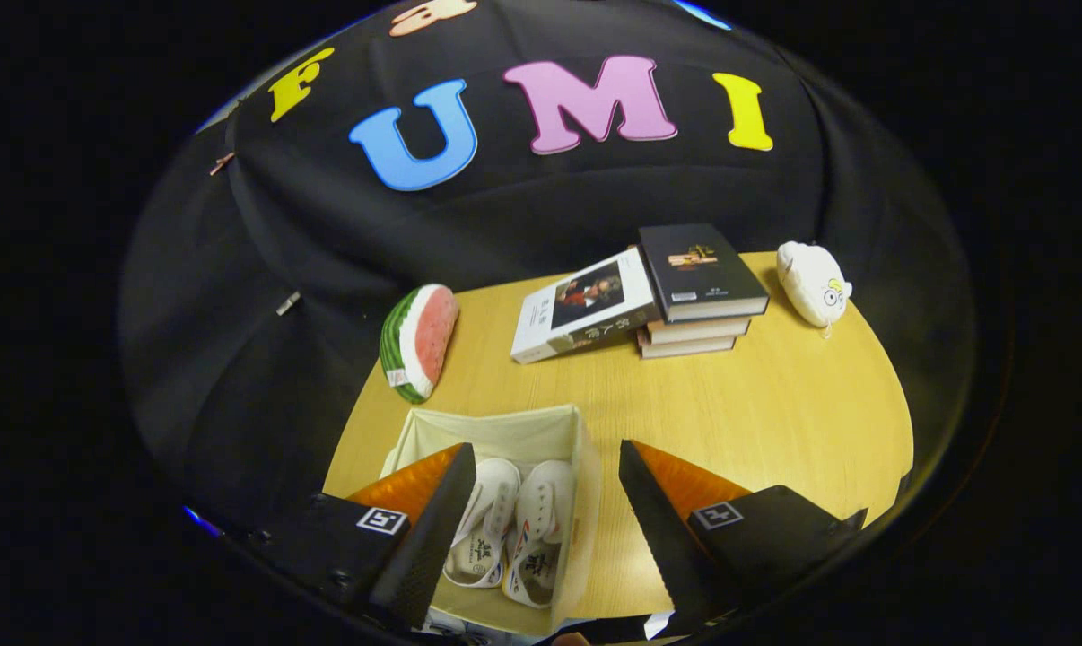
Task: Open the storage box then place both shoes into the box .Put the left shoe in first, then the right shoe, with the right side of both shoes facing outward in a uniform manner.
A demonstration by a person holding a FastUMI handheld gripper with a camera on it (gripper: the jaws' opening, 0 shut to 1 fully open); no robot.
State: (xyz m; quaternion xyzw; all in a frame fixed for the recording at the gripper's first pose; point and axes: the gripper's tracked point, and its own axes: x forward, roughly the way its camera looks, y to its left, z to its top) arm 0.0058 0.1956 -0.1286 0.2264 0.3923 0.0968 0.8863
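The gripper [545, 502] hangs above the near part of the table [774, 422] with its two fingers spread wide, and nothing is held between them. Below the gap, a little toward the left finger, stands the storage box [586, 502], a pale fabric box with its top open. Inside it two white shoes lie side by side, lengthwise in the box: the one shoe [483, 529] is next to the left finger, which covers a part of it, and the other shoe [541, 534] lies against the right wall of the box. Their openings face upward and the insoles with small printed marks are visible. I cannot tell which shoe is the left and which is the right.

Beyond the box, on the wooden table, a watermelon-slice toy [418, 341] rests near the left edge. Farther back stands a stack of books [698, 309] with a dark book on top, and a white book [586, 305] leans with one side on this stack. To the right of the books lies a white plush toy [813, 283], near the far edge of the table.
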